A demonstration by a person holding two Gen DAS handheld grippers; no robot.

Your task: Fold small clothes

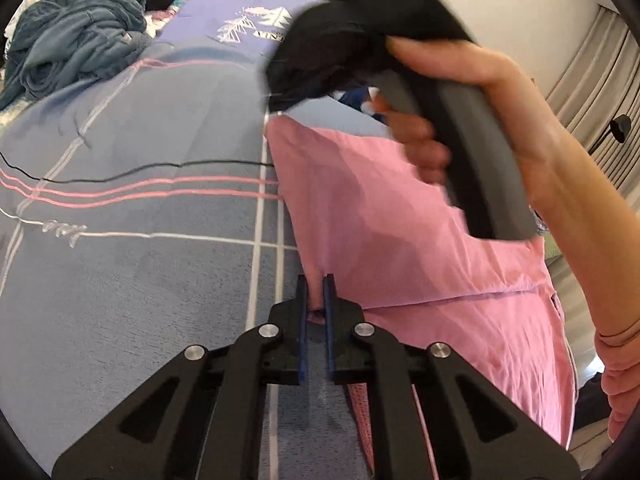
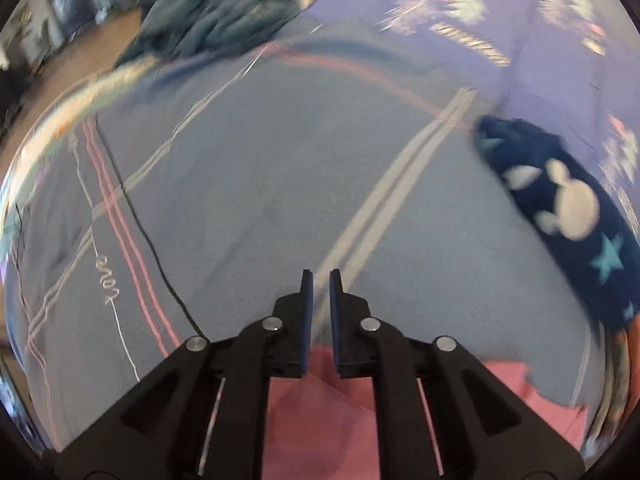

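A pink garment (image 1: 400, 216) lies on the blue-grey bedspread (image 1: 140, 280), partly folded. My left gripper (image 1: 316, 284) is shut on the pink garment's left edge, cloth pinched between its blue pads. The right gripper's grey handle (image 1: 476, 152) and the hand holding it hang above the garment in the left wrist view; its fingers are hidden there behind dark blur. In the right wrist view, which is motion-blurred, my right gripper (image 2: 321, 280) is nearly shut with nothing between the fingers, above the bedspread (image 2: 260, 184). The pink garment (image 2: 316, 420) lies below it.
A navy garment with white shapes and stars (image 2: 568, 216) lies to the right. A crumpled teal blanket (image 1: 76, 44) sits at the far left of the bed. A black cable (image 1: 120, 174) crosses the bedspread. A purple patterned sheet (image 1: 248, 8) lies beyond.
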